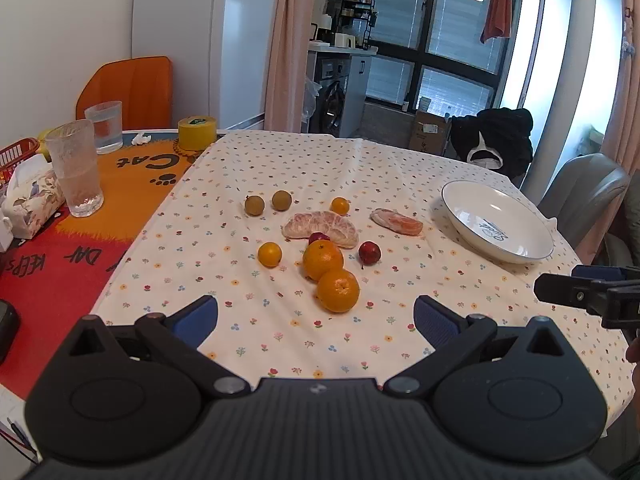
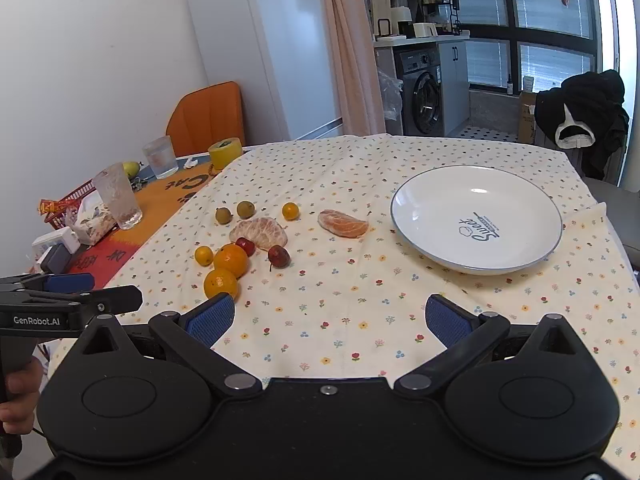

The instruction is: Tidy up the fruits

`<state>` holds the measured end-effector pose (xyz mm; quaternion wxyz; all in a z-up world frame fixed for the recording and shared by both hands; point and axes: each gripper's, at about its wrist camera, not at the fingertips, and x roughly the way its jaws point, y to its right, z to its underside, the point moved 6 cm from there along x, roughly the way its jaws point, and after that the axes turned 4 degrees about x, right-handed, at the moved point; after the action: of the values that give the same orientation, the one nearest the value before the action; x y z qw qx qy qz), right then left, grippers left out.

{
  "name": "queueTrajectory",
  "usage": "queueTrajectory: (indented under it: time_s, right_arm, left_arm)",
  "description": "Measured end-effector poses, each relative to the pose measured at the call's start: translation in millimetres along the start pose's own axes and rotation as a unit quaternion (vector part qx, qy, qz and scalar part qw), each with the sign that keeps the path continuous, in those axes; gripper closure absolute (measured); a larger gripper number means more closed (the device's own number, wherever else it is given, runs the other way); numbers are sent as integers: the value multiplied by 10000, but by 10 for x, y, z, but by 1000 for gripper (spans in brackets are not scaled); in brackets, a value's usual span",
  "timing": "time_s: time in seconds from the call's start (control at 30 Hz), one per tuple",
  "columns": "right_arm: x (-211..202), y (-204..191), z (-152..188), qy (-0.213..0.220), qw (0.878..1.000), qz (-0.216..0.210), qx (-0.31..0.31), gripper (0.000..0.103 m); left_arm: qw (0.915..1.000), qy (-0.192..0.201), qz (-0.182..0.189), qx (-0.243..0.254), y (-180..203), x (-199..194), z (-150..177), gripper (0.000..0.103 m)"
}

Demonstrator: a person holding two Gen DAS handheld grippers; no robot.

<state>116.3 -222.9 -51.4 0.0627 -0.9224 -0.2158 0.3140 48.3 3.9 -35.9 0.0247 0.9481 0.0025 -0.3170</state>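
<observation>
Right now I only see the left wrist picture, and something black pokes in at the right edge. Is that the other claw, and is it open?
Observer: Yes. The right wrist view shows the right claw with its blue pads wide apart and nothing between them.
Operator: What holds up the claw I'm looking through?
Observer: A hand grips the handle below the left claw. Your view never shows it.
Operator: Is anything written on that claw?
Observer: Its side carries white lettering reading GenRobot.AI.
</observation>
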Motion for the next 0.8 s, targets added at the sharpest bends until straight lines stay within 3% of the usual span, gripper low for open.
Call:
queueTrajectory:
  time_s: [0.8]
  right_arm:
    - [-16,52,-16,-36,9999,93,48,0]
  left_arm:
    - [10000,47,52,7,24,-7,-5,0]
